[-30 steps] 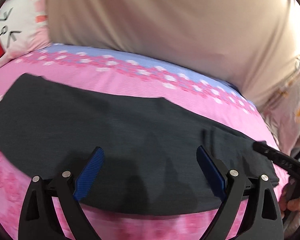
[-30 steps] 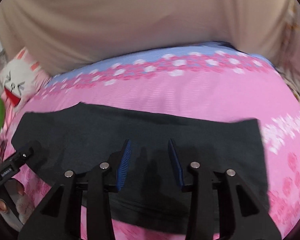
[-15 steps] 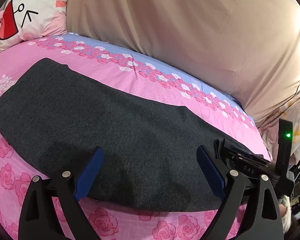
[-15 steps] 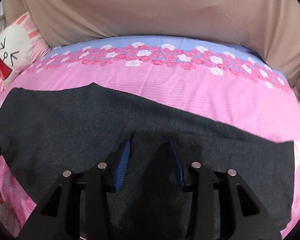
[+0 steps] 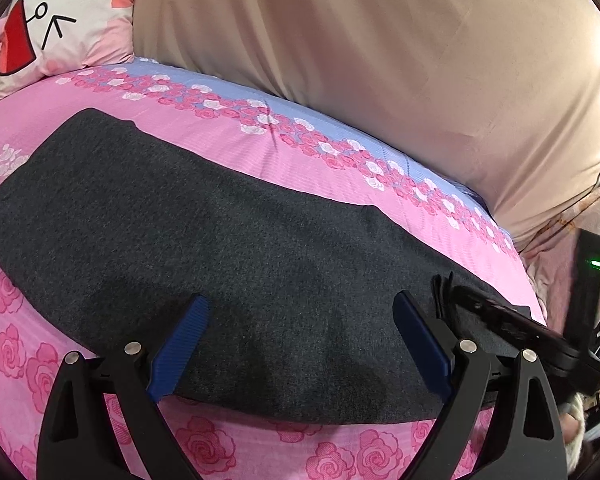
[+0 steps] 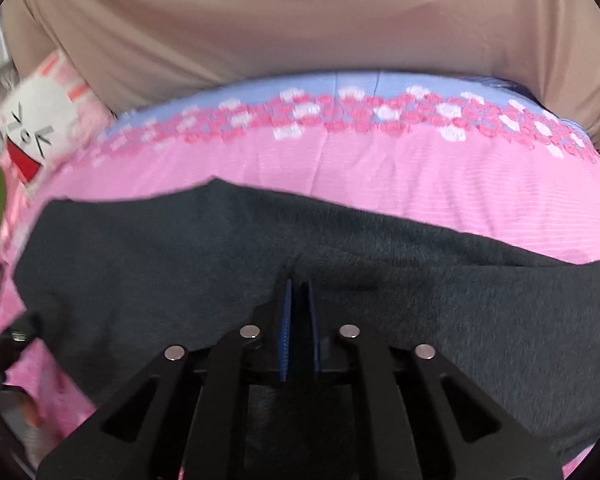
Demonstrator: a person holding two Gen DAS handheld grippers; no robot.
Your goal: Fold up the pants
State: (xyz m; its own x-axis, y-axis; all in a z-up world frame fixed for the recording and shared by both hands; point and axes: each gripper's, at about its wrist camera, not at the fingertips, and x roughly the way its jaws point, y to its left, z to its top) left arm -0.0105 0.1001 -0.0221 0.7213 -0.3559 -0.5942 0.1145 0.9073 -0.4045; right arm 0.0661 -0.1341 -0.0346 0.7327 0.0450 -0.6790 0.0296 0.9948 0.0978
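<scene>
The dark pants (image 5: 228, 264) lie flat on the pink bed sheet (image 5: 284, 152), so they are easy to fold. The right claw (image 6: 299, 312) is closing and pinches a bit of the cloth to lift it. The left claw (image 5: 300, 340) hangs spread wide over the near edge, holding nothing.

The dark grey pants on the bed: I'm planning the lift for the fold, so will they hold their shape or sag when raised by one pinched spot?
The pants will probably sag: the cloth puckers where the closing right gripper pinches it. They look like thin knit, so likely light. The matte weave probably won't slip from the ribbed pads.
</scene>
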